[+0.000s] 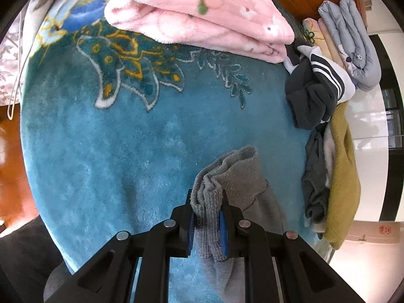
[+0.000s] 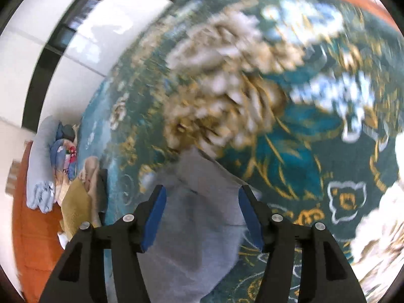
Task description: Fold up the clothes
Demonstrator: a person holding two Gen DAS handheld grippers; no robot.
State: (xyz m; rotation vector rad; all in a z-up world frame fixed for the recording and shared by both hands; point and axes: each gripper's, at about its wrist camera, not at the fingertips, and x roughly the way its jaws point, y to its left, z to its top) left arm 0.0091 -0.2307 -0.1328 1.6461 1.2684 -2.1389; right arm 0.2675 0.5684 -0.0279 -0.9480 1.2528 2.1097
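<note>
The left hand-held gripper [image 1: 206, 218] is clenched on a bunched fold of the grey garment [image 1: 234, 176], which runs forward and slightly right from its fingers over the blue carpet [image 1: 113, 139]. The right hand-held gripper [image 2: 202, 217] is spread wide, released; the grey garment [image 2: 199, 227] lies lengthwise between and below its fingers, contact unclear through blur.

no readable text, labels, brands or numbers in either view
</note>
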